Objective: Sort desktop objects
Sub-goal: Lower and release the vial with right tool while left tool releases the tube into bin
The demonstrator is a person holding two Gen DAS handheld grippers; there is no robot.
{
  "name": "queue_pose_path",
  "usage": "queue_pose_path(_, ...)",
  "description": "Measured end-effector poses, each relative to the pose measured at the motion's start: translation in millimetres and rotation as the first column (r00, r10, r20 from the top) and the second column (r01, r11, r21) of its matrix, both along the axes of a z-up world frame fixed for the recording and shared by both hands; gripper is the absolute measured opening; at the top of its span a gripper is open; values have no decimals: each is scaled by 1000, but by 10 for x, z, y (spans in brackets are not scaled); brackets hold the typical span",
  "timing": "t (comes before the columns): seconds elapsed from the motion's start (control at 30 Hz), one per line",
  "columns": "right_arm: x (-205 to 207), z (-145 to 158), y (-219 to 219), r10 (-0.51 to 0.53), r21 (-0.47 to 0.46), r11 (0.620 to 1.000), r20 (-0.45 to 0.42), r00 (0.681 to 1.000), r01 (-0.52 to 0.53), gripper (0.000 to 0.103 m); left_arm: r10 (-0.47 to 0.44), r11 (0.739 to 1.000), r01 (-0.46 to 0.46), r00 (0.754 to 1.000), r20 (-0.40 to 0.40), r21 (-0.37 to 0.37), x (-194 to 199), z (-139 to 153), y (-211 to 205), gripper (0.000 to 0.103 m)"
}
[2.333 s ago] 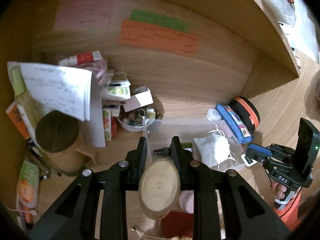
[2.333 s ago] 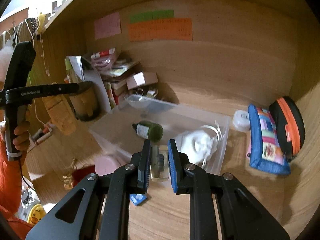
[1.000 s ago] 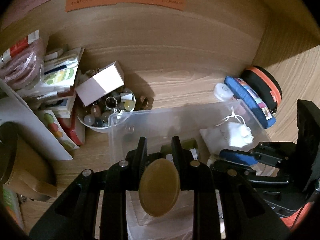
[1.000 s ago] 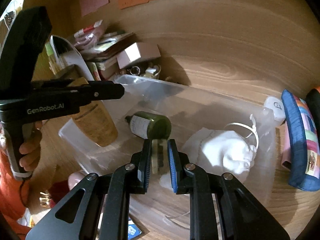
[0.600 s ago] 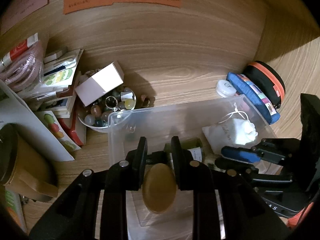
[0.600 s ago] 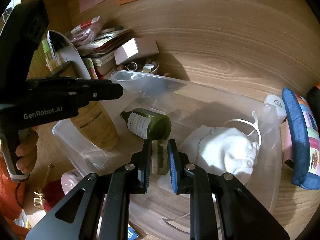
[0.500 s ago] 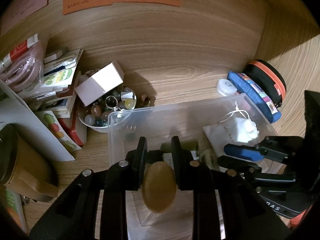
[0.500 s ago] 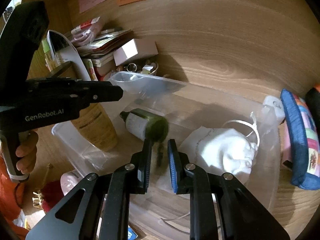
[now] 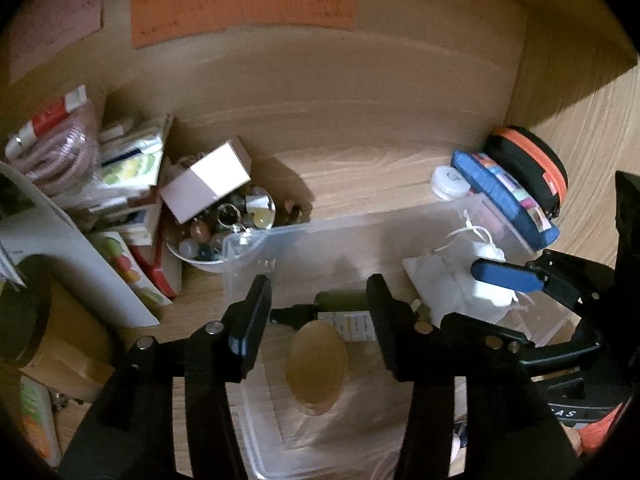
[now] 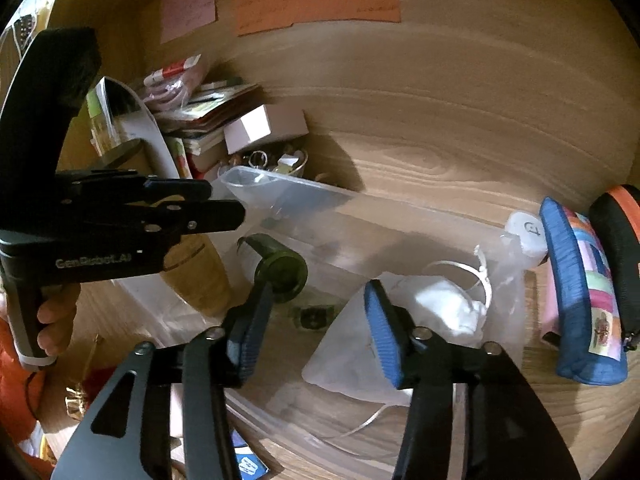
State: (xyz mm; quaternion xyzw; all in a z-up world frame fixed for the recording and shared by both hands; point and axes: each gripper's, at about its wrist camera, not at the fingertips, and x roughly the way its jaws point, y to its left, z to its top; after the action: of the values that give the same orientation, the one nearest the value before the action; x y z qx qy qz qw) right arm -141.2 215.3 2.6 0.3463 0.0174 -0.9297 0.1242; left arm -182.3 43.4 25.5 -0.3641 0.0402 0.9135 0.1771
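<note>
Both grippers we hold over the clear bin (image 9: 500, 216), and both stand spread with nothing between their fingers. Our left gripper (image 9: 318, 300) fills the lower centre of the left wrist view; below its gap a tan cup (image 9: 316, 368) stands inside the bin, and just beyond it a green bottle (image 9: 344, 300) lies on its side. Our right gripper (image 10: 318, 306) sits in the lower centre of its own view, blue pads facing each other. Between them, on the bin floor, lies a small dark block (image 10: 314, 316), blurred, free of either finger. At centre right of that view we see a white mask (image 10: 440, 312) in the bin. Outside the bin, a blue pouch (image 10: 580, 300) and a black-and-orange case (image 10: 616, 248) lie at the right edge. At left of the left wrist view, a bowl of trinkets (image 9: 224, 236) touches the bin's corner.
</note>
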Motion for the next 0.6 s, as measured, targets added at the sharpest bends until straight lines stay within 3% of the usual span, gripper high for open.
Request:
queue_pose_path(0.17, 18, 55, 36, -9, -5, 1000, -13, 1000, 8, 61, 44, 999, -45, 997, -63, -1, 133, 193, -101, 73)
queue_pose_path(0.37, 92, 180, 35, 12, -18, 1000, -30, 999, -12, 65, 91, 995, -96, 986, -139, -32, 404, 340, -263, 94)
queue_pose_path(0.6, 257, 339, -38, 18, 4, 1000, -41, 999, -17, 71, 89, 994, -99, 983, -163, -53, 760, 373, -429, 96)
